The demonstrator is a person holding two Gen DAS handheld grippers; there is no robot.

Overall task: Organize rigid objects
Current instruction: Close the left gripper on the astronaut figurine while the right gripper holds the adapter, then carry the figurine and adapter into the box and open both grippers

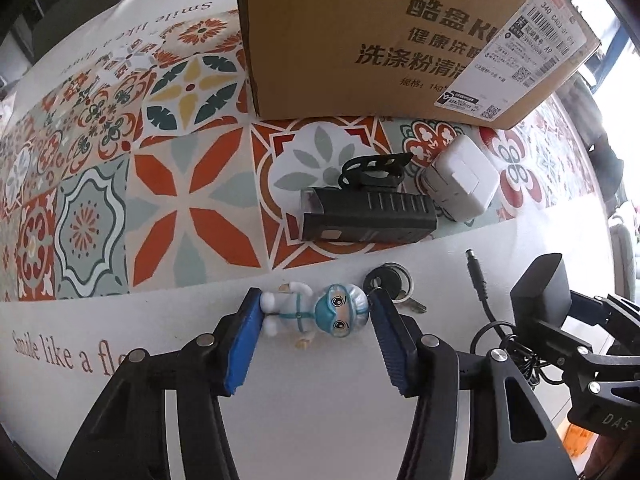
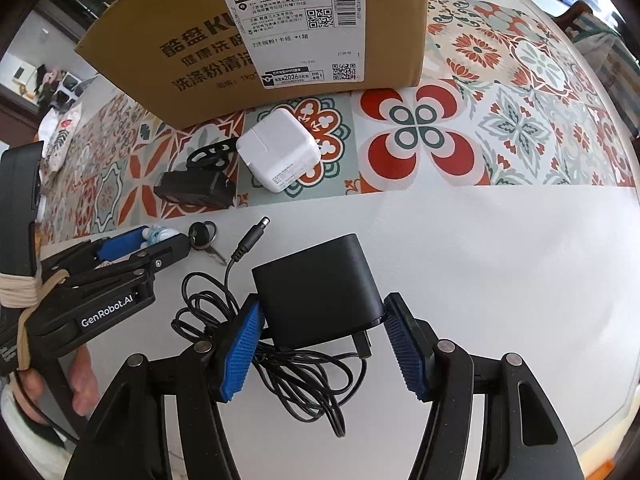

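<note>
A small medic figurine keychain (image 1: pixel 316 312) with a key ring and key (image 1: pixel 390 282) lies on the white table. My left gripper (image 1: pixel 314 318) is open, its blue pads on either side of the figurine. A black power adapter (image 2: pixel 318 290) with a tangled cable (image 2: pixel 304 380) lies between the open blue pads of my right gripper (image 2: pixel 322 344). A white charger (image 2: pixel 278 150) and a black bike light (image 1: pixel 366 208) lie in front of a cardboard box (image 1: pixel 380 36). The left gripper also shows in the right wrist view (image 2: pixel 156 240).
A patterned tile mat (image 1: pixel 152 184) covers the far half of the table. The cardboard box (image 2: pixel 280 28) stands at the back on the mat. The adapter's cable plug (image 1: pixel 474 268) points toward the mat. The table's right edge curves away in the right wrist view.
</note>
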